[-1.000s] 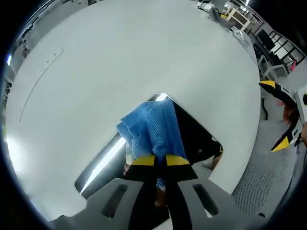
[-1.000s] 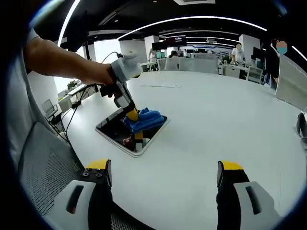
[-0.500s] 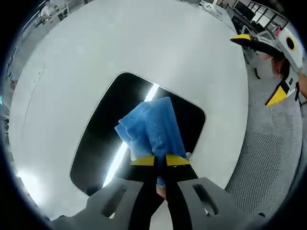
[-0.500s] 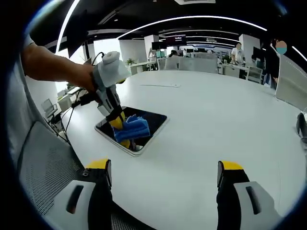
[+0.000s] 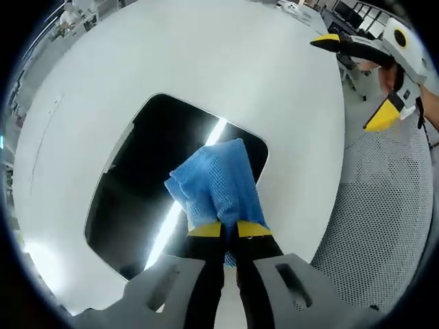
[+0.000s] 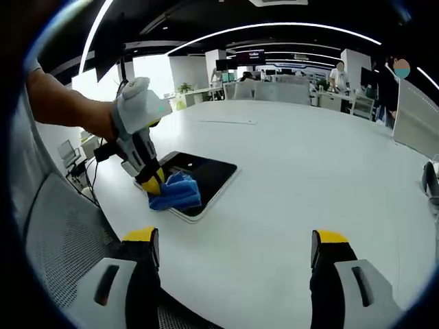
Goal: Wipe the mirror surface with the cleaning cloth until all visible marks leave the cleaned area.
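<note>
Mirror (image 5: 137, 185) lying flat on white table (image 5: 206, 68); left gripper (image 5: 229, 229) pinching blue cleaning cloth (image 5: 214, 185) against its near edge; right gripper (image 6: 233, 247) hovering wide apart, holding nothing.

Both the left gripper (image 5: 230, 228) and right gripper (image 6: 236, 248) have grey bodies, black jaws with yellow tips; the left's housing is white.

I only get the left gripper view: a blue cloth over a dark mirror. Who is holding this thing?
Observer: A person's hand grips the left gripper, which is shut on the blue cloth.
Operator: Is the other gripper busy?
Observer: No. The right gripper hangs over the white table, jaws open, nothing between them.
Operator: Is anyone else around?
Observer: Yes, another person stands far behind the table.
</note>
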